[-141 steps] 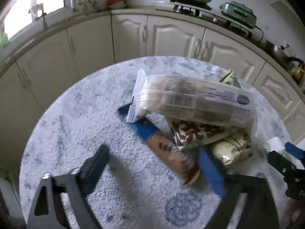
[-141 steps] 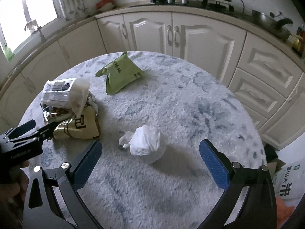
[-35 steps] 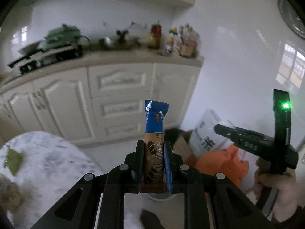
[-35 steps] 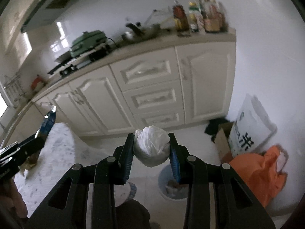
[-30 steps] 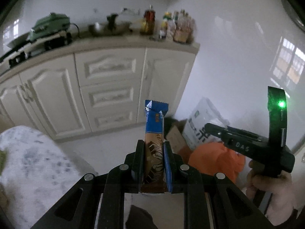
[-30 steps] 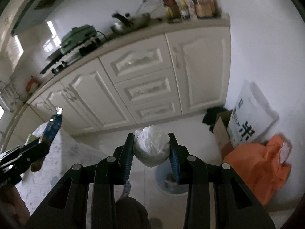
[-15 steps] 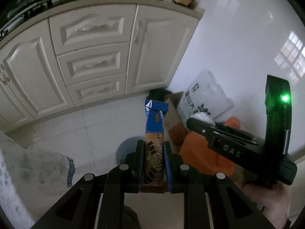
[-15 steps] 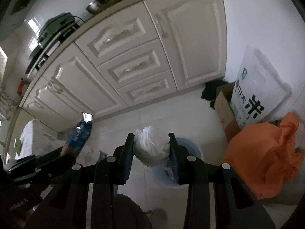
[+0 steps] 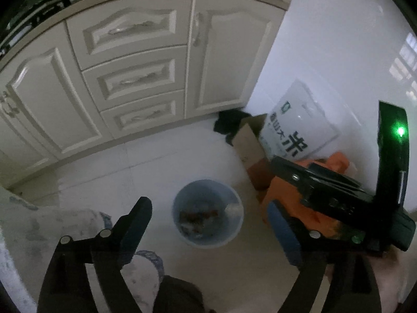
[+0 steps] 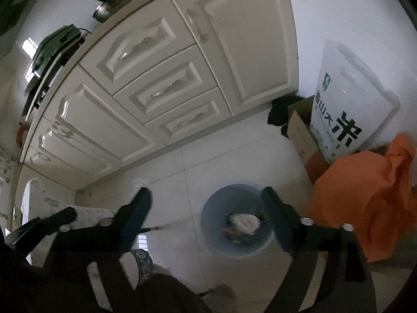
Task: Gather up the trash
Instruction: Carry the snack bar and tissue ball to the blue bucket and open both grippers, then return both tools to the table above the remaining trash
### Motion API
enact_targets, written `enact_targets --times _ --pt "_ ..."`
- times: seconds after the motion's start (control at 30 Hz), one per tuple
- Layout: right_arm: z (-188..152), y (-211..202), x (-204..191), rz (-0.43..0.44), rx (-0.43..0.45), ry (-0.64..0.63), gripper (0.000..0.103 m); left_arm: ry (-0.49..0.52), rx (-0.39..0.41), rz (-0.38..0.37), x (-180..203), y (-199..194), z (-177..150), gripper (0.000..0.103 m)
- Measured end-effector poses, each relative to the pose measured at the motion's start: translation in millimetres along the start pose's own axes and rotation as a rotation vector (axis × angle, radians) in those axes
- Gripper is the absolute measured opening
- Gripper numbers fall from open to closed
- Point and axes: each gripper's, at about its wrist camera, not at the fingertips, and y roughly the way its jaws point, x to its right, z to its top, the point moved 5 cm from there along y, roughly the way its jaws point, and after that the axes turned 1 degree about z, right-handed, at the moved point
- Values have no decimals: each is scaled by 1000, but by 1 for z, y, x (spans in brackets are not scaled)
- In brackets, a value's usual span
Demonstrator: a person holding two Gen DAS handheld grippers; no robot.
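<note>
A round blue-grey bin (image 9: 206,187) stands on the white floor tiles below both grippers. My left gripper (image 9: 208,203) hangs over it, its jaws opening with nothing between them; brown trash (image 9: 199,214) lies in the bin bottom. My right gripper (image 10: 206,193) also hovers above the bin (image 10: 221,203), its jaws opening and empty. The white crumpled ball (image 10: 243,221) rests inside the bin. The right gripper's black body (image 9: 338,190) shows at the right of the left wrist view, and the left gripper's tip (image 10: 39,224) at the left of the right wrist view.
Cream cabinets (image 9: 135,78) run behind the bin. A cardboard box (image 10: 299,133), a white printed sack (image 10: 346,109) and an orange bag (image 10: 365,190) crowd the floor to the bin's right. The cloth-covered table edge (image 9: 39,224) is at lower left, a person's dark leg (image 9: 177,297) below.
Both grippers sank toward the bin and opened. The blue-brown snack bar left the left jaws and the white ball left the right jaws; the ball now lies in the bin.
</note>
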Motion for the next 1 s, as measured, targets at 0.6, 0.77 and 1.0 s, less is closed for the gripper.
enact_targets --times 0.6,0.77,1.0 --pt "-17 -62 -49 7 46 -36 103 -53 208 47 -37 -154 -92 100" --pt "-17 -95 -94 40 93 -107 103 -83 287 85 -62 -214 -125 102" --pt "-24 -140 -181 118 168 -245 103 -172 408 157 -103 -304 -184 102"
